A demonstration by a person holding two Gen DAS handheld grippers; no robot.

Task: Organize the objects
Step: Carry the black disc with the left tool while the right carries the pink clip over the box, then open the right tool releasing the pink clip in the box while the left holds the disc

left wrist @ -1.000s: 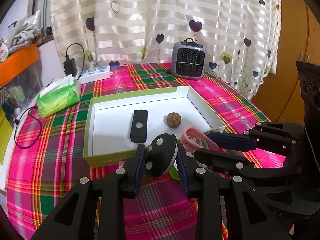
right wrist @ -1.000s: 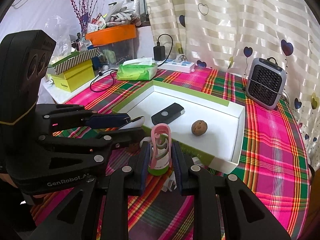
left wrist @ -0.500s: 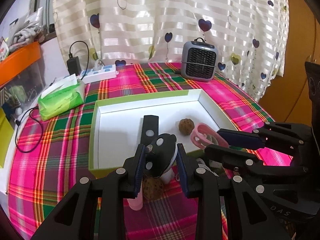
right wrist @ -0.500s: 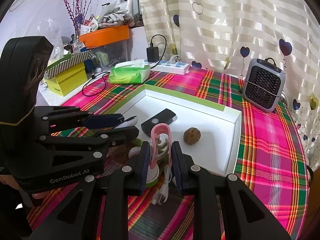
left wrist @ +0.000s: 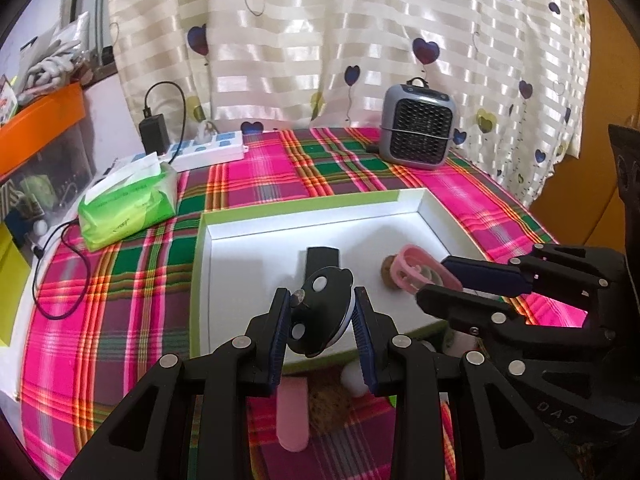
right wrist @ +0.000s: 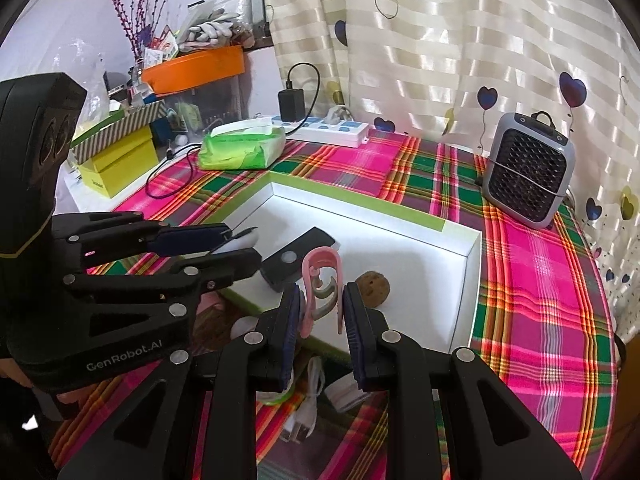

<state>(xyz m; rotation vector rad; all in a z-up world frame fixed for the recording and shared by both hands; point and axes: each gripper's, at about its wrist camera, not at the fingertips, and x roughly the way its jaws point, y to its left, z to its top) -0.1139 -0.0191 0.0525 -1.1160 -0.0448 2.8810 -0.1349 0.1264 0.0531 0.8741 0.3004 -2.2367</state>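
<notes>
1. Both tongs are clamped on things: our left tongs (left wrist: 322, 316) grip a round black-and-white gadget (left wrist: 320, 312), and our right tongs (right wrist: 320, 312) pinch a pink looped clip (right wrist: 322, 284) standing upright between the pads.
2. We hold both over the near edge of a shallow white tray (right wrist: 474, 264) with a lime-green rim, which sits at the middle of the table (right wrist: 540, 288).
3. Inside the tray lie a flat black remote-like bar (right wrist: 296, 258) and, at about 3 o'clock from it in the right wrist view, a brown walnut-like ball (right wrist: 374, 286).
4. On the cloth in front of the tray, at 6 o'clock below the left tongs, we see a pink stick (left wrist: 292, 416), a brown lump (left wrist: 330, 404) and a small white item (left wrist: 354, 378); the right wrist view adds a white cable (right wrist: 306, 408) there.
5. A pink, green and orange plaid cloth covers the table.
6. At 12 o'clock from the tray a white power strip (left wrist: 208, 152) with a black charger (left wrist: 154, 134) lies by the curtain; at 10 o'clock sits a green tissue pack (left wrist: 128, 204), and at 1 o'clock a small grey fan heater (left wrist: 418, 136).
7. Behind hangs a cream striped curtain (left wrist: 320, 40) printed with heart balloons; to the left stand an orange bin (right wrist: 192, 68), yellow boxes (right wrist: 120, 164) and clutter.
</notes>
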